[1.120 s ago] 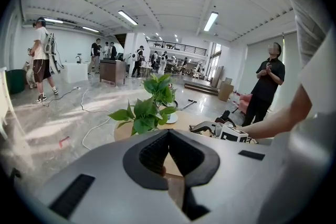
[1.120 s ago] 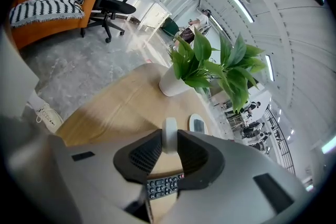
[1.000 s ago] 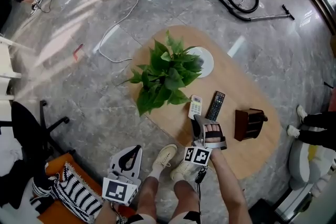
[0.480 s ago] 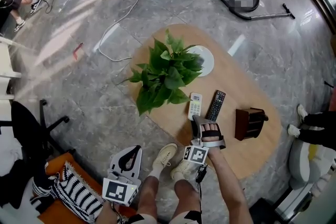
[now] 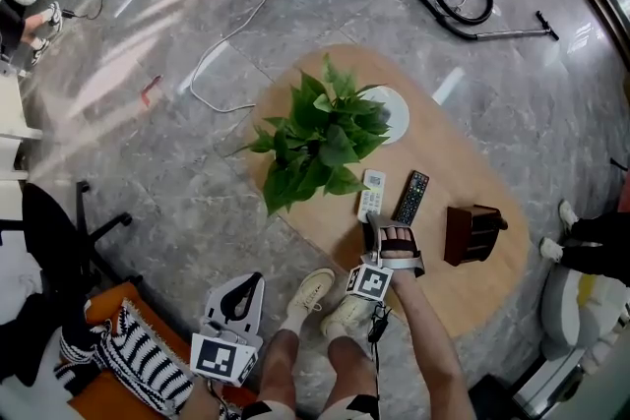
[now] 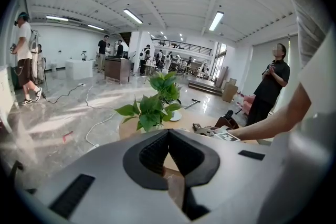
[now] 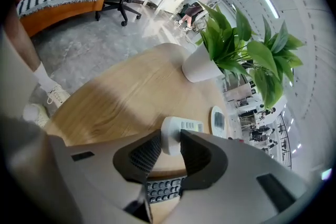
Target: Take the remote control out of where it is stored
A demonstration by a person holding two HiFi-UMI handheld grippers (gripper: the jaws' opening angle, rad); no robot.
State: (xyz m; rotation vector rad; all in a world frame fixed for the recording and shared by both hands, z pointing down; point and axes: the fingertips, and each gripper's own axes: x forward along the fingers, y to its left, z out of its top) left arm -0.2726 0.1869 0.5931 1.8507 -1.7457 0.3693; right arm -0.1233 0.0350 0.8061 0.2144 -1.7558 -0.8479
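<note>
The right gripper (image 7: 170,140) has its jaws part way apart, the pads clamped on the near end of the white remote (image 7: 186,125), which rests on the oval wooden table (image 5: 463,162) just left of the black remote (image 5: 410,197). Right of both remotes, apart from them, stands the dark brown holder (image 5: 472,233), and the potted plant (image 5: 320,138) fills the table's far left. The left gripper (image 6: 169,132) hangs low off the table's near left side, jaw tips together on nothing.
</note>
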